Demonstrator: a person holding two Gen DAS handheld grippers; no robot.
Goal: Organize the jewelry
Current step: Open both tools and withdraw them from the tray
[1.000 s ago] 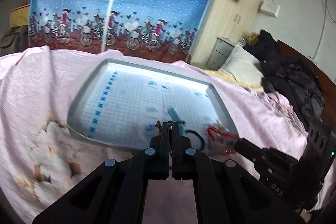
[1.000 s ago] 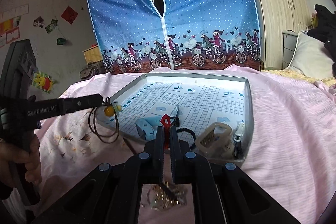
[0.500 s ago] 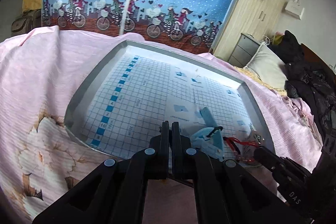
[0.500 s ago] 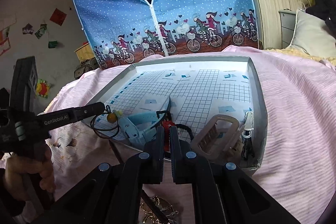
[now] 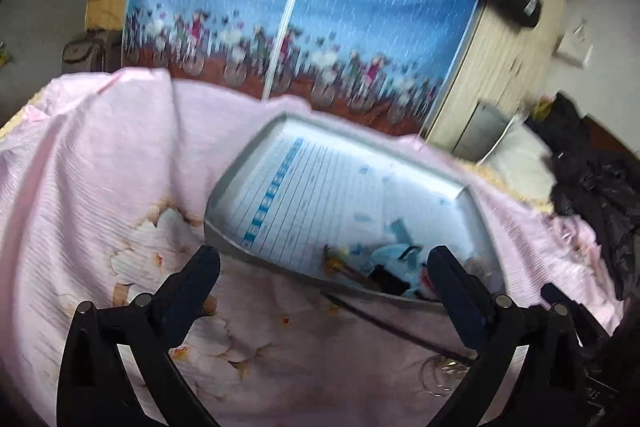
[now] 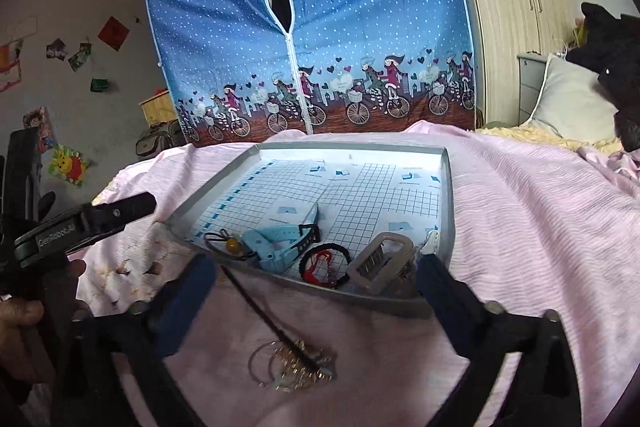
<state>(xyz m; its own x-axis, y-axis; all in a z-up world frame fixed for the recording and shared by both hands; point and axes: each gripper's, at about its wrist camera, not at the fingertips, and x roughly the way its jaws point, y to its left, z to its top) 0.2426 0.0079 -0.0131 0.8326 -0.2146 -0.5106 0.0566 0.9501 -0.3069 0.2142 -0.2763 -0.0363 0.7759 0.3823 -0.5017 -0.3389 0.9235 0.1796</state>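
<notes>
We list, largest first: a bed under a pink cover (image 6: pixel 520 227); on it a grey tray (image 6: pixel 449 187) with gridded lining, holding along its near edge a pale blue watch (image 6: pixel 276 241), a clear rectangular clip (image 6: pixel 380 261), a red-and-black cord bracelet (image 6: pixel 320 261) and a yellow-bead hair tie (image 6: pixel 230 245). Before the tray, on the cover, lie a tangle of gold rings and chain (image 6: pixel 292 367) under a dark cord. Our left gripper (image 5: pixel 320 263) and right gripper (image 6: pixel 316 267) both hover with jaws wide apart, empty; the left view is motion-blurred, its tray contents indistinct.

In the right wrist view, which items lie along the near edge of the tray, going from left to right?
Brown cord with yellow bead → light blue watch → red and black bracelet → beige rectangular buckle, all inside the grey tray.
</notes>
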